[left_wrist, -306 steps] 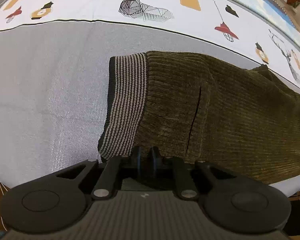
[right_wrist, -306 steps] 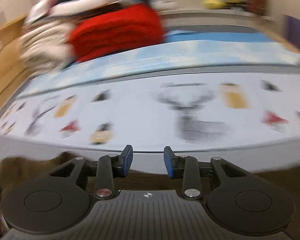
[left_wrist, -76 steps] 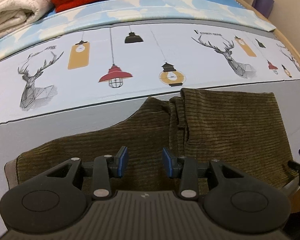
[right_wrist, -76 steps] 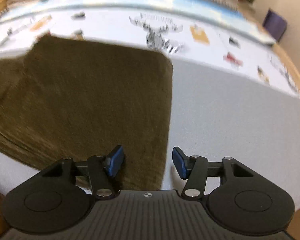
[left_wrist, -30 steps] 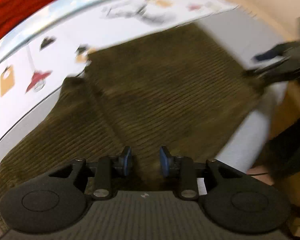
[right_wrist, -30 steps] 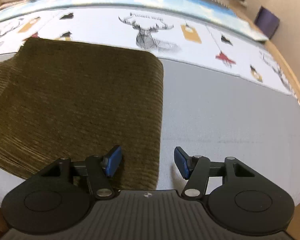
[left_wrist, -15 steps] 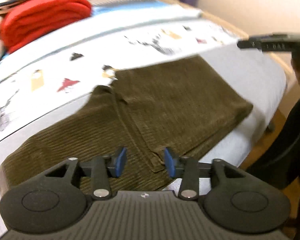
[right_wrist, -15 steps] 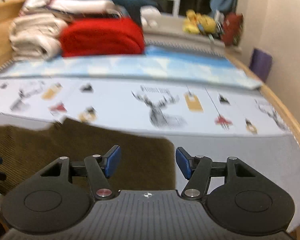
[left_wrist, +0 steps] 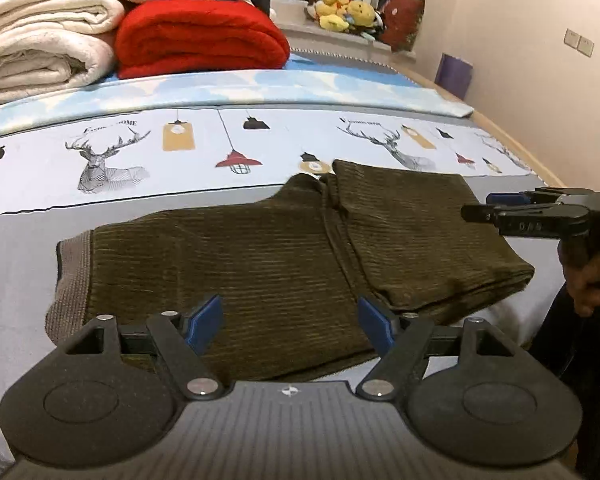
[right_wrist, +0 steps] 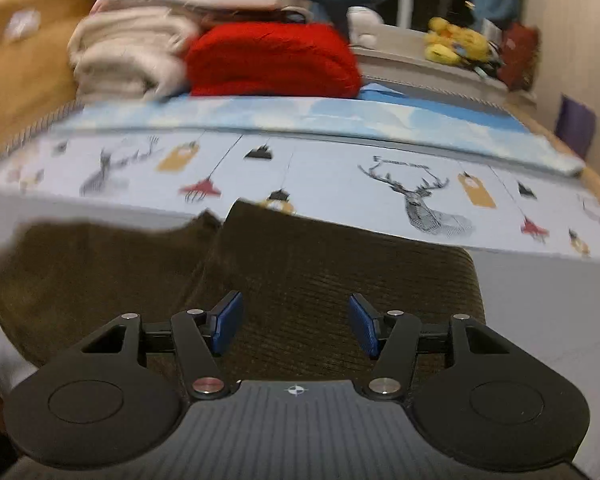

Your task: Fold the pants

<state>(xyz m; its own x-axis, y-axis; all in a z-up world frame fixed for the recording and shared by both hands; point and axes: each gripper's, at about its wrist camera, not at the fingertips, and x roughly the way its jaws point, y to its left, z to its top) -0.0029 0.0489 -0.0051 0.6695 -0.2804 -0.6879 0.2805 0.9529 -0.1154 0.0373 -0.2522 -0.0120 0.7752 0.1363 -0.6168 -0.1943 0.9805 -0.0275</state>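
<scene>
Your pants (left_wrist: 268, 256) lie flat on the grey part of the bed cover (left_wrist: 16, 248), near its front edge, with the right-hand portion already doubled over onto the rest — the striped cuff (left_wrist: 74, 280) marks the far left end. Both tools are off the cloth: your left gripper (left_wrist: 290, 322) hangs above the middle with its jaws spread wide and nothing between them, and your right gripper (right_wrist: 294, 322) is likewise released, hovering over the folded layer. The risk from here, as I judge it, is the next grab. Pinch only the top layer of that doubled section and it will peel back, undoing the fold; drag the cuff end across carelessly and the corduroy may bunch at the crotch ridge (left_wrist: 332, 200) (already a little rumpled there). The near edge also sits close to the mattress side — a tug toward you could pull it over. The red blanket (left_wrist: 200, 40) and the white blankets (left_wrist: 44, 48) stand well apart.
</scene>
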